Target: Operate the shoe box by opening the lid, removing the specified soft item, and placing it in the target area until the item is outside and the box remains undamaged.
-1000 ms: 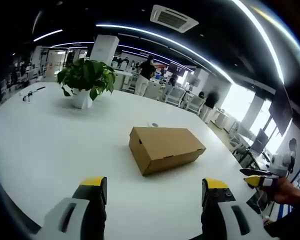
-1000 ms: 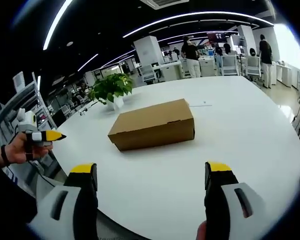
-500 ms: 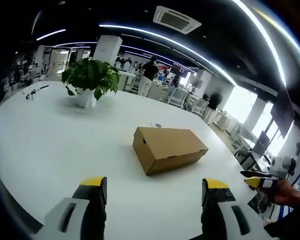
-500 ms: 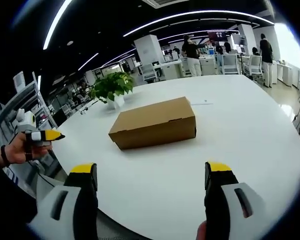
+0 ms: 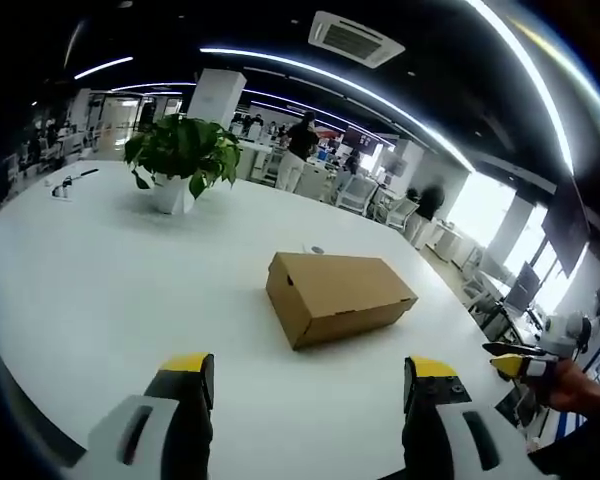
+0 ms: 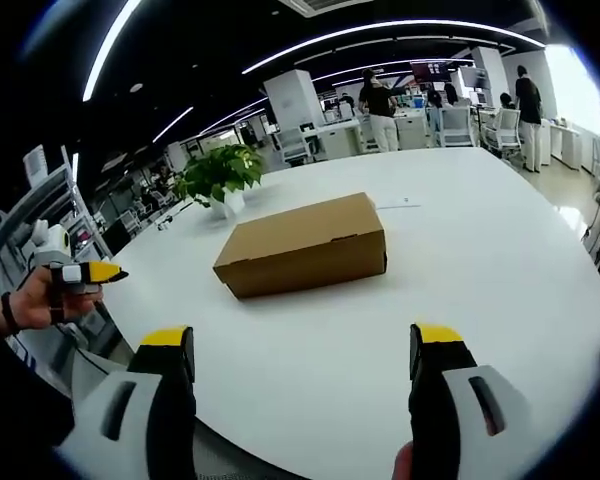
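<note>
A closed brown cardboard shoe box (image 5: 338, 296) (image 6: 302, 246) lies on the big white round table (image 5: 100, 290) (image 6: 460, 270), lid down. My left gripper (image 5: 310, 372) hovers open over the near table edge, well short of the box, nothing between its yellow-tipped fingers (image 5: 188, 364). My right gripper (image 6: 302, 342) also stands open and empty, some way in front of the box's long side. In the left gripper view the right gripper (image 5: 520, 358) shows at the far right, in a person's hand. In the right gripper view the left gripper (image 6: 85, 272) shows at the far left, also hand-held.
A potted green plant (image 5: 177, 160) (image 6: 220, 178) in a white pot stands on the table beyond the box. A small dark item (image 5: 68, 184) lies at the far left edge. Office desks, chairs and people stand behind the table.
Both views shifted only slightly; the box sits a touch differently in each picture from camera motion. Both grippers stay open and the box stays closed.
</note>
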{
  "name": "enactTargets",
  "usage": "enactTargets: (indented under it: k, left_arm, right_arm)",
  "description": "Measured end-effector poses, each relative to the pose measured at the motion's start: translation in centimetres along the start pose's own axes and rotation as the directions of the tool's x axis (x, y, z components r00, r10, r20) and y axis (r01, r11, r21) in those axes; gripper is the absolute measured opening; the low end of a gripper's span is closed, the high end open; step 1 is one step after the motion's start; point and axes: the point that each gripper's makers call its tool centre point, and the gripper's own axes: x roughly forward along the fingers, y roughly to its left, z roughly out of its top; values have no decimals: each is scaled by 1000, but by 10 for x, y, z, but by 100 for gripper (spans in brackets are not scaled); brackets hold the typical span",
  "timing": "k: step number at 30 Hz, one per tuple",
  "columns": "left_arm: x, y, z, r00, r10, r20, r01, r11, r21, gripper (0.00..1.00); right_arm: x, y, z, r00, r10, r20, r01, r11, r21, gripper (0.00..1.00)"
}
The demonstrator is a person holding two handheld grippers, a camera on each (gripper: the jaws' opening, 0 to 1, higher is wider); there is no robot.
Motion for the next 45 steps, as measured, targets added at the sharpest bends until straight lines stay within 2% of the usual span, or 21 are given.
enactTargets:
  k: [28, 37, 45]
  left_arm:
    - [7, -1, -1, 1000, -7, -7, 7, 1000, -1, 79]
    - [27, -10, 10, 998, -50, -32, 52, 997, 50, 79]
    - [47, -22, 27, 995, -95, -34, 98, 990, 100, 79]
  right_arm:
    - [7, 0, -2, 1000, 10, -3, -10, 1000, 5, 82]
    - [12, 8, 3, 1000, 31, 3, -31, 1000, 0, 82]
    - [30, 10, 18, 999, 44, 29, -45, 999, 20, 80]
